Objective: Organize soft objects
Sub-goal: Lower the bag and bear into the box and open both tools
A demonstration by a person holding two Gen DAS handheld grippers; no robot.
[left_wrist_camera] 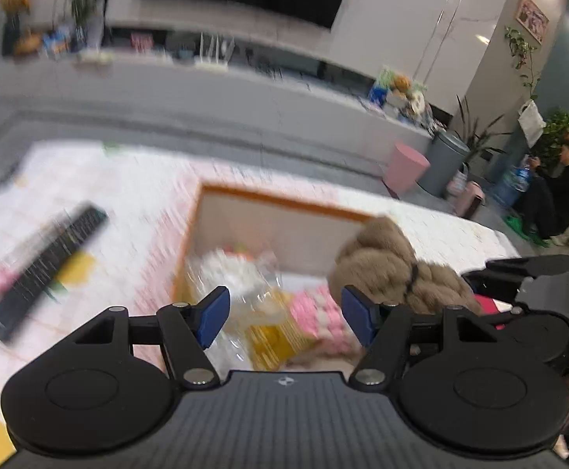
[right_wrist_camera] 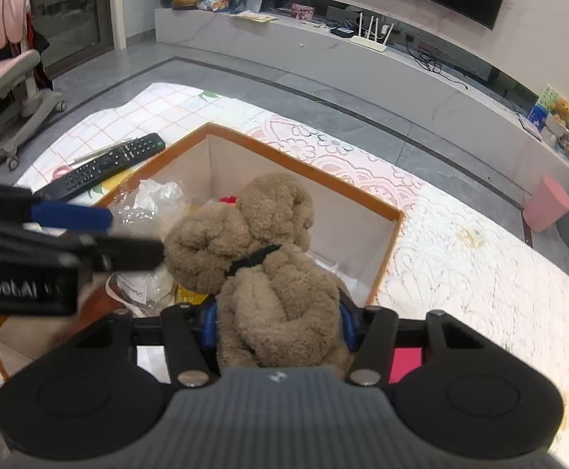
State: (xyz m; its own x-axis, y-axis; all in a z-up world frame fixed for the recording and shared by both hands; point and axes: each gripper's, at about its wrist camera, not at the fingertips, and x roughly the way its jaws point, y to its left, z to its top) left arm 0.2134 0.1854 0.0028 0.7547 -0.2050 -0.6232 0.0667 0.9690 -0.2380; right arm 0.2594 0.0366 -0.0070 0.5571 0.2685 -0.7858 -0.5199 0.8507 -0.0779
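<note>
Ribbed grey plastic and two round black discs fill the foreground of each wrist view. Between the blue pads of the right gripper (right_wrist_camera: 278, 322) sits a tan plush toy (right_wrist_camera: 261, 265), curly-piled and lumpy, with a thin black strap across its neck; the pads press into its lower body from both sides and hold it above the open storage box (right_wrist_camera: 386, 211). That box is square, fabric-lined in pale cream, with an orange rim. Inside lie crinkled clear plastic wrappers (right_wrist_camera: 155, 199), a yellow packet (left_wrist_camera: 270, 338), one pink-and-white knobbly soft item (left_wrist_camera: 317, 318) and a small red thing, partly hidden.

Seen from the left wrist, the left gripper (left_wrist_camera: 286, 314) has its blue pads spread wide with nothing between them, hovering over the box contents; that view is motion-blurred.

One black remote control (right_wrist_camera: 104, 166), long and flat with rows of buttons, lies just beside the box on a quilted white bedcover (right_wrist_camera: 460, 273) printed with pink lace scallops and a grid pattern. Grey floor tiles surround it. One long pale cabinet (right_wrist_camera: 323, 54) runs under a dark television, carrying a white router with four antennas. Two bins, one pink (right_wrist_camera: 546, 203) and one grey, stand at the right, and a person in black sits on the floor beyond them.
</note>
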